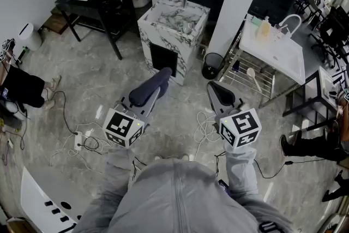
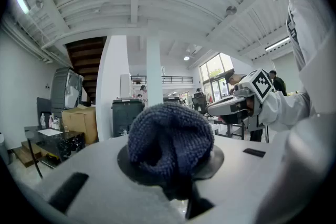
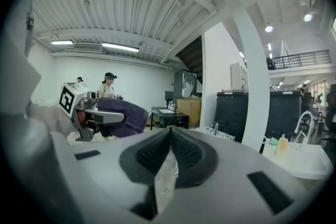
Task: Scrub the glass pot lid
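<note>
- The left tongs [image 2: 173,162] are clamped on a dark blue cloth [image 2: 170,136].
- The right tongs [image 3: 170,150] are pressed together, nothing between.
- The glass pot lid [image 1: 188,25] is dimly made out atop the marble sink block [image 1: 163,35] at 12 o'clock.
- Open floor [image 1: 103,76] is left before its near edge.

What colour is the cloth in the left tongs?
Dark blue; the cloth shows best in the left gripper view.

Navy knit cloth [image 2: 170,139], white grey-veined marble sink unit [image 1: 158,35]
</note>
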